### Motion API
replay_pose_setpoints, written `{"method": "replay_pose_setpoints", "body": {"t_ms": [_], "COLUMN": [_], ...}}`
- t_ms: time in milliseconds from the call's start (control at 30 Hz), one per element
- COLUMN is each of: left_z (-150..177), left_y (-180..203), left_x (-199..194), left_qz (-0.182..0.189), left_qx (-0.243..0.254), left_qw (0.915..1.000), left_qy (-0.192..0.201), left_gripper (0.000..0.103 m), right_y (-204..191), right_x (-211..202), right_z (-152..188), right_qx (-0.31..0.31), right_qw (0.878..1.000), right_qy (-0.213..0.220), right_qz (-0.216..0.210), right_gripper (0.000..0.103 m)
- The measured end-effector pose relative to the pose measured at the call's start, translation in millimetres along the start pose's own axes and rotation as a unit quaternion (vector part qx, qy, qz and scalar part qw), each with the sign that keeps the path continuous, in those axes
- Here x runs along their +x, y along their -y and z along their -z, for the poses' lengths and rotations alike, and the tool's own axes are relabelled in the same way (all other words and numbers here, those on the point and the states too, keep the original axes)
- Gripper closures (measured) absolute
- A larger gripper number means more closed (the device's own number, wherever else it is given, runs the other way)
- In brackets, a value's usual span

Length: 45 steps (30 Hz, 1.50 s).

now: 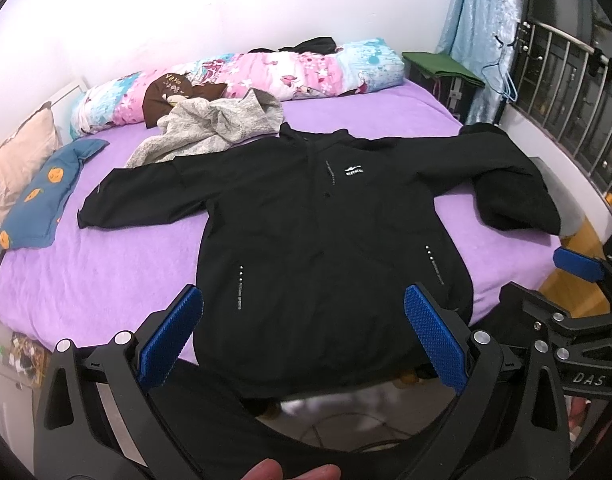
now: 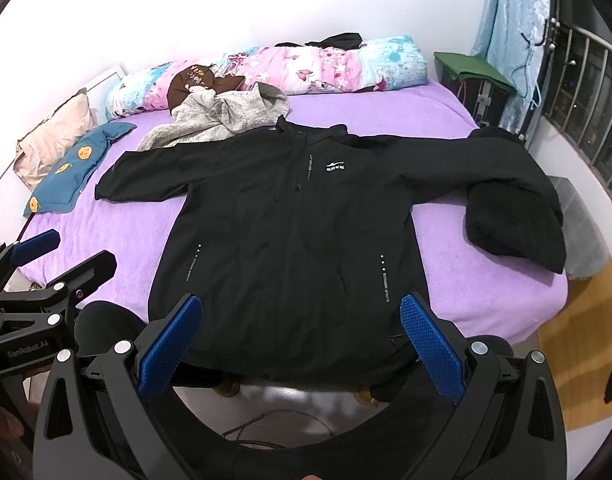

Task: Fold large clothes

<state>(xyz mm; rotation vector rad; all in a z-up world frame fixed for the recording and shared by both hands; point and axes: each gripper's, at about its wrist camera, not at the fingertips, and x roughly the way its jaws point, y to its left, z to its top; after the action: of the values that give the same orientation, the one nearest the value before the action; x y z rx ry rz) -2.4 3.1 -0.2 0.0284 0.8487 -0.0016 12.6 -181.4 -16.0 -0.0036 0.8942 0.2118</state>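
grey garment crowds jacket collar – sides open

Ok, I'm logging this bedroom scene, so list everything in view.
black jacket: 1, black, spread flat on bed, sleeves out
bed sheet: 1, purple, under jacket
grey garment: 1, grey, crumpled beyond the collar
floral duvet: 1, pink and blue, rolled along wall
brown cushion: 1, brown, against duvet
blue pillow: 1, blue with orange print, bed's left edge
beige pillow: 1, beige, behind it
curtain: 1, light blue, by window
left gripper: 1, blue pads, open
right gripper: 1, blue pads, open
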Motion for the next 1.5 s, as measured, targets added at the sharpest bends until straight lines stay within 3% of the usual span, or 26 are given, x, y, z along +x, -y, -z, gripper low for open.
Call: {"method": "replay_pose_setpoints", "body": {"t_ms": [333,567,800,900,1067,1200,1300,1400,1500], "left_z": [0.7,-1.5,-8.9,-11.1,-15.4,-19.7,-20.4,-23.9,-27.0], "left_y": [-4.0,-46.1,-100.1,-135.9,-209.3,-256.8,-302.1,-329.8,-351.2], "left_x": [3.0,19.1,38.9,58.0,92.4,107.2,121.0,134.3,149.7], "left_qz": [0.003,0.037,0.033,0.049,0.035,0.011,0.004,-0.008,0.002], "left_qx": [-0.012,-0.105,-0.155,-0.197,-0.268,-0.294,-0.337,-0.348,-0.357], "left_qw": [0.9999,0.9937,0.9873,0.9792,0.9627,0.9557,0.9407,0.9365,0.9328], "left_qy": [-0.004,-0.015,-0.001,0.004,0.009,0.018,0.035,0.043,0.050], "left_gripper": [0.006,0.006,0.006,0.006,0.006,0.006,0.006,0.006,0.006], "right_y": [-0.5,-15.7,-47.4,-63.2,-90.1,-111.9,-126.7,-148.8,-182.5], "right_x": [3.1,9.8,26.6,32.9,60.5,87.1,109.9,130.4,153.8], "right_z": [0.7,-12.0,-34.5,-45.1,-67.4,-84.6,-94.5,-103.7,-107.7], "right_qx": [-0.003,-0.019,-0.068,-0.084,-0.101,-0.122,-0.130,-0.142,-0.198], "right_qw": [1.000,0.999,0.996,0.992,0.992,0.990,0.987,0.984,0.977], "right_qy": [-0.001,0.013,0.024,0.048,0.049,0.044,0.015,0.006,0.001], "right_qz": [-0.002,-0.029,-0.043,-0.087,-0.066,-0.052,-0.093,-0.105,-0.076], "right_gripper": [0.005,0.005,0.005,0.005,0.005,0.005,0.005,0.005,0.005]}}
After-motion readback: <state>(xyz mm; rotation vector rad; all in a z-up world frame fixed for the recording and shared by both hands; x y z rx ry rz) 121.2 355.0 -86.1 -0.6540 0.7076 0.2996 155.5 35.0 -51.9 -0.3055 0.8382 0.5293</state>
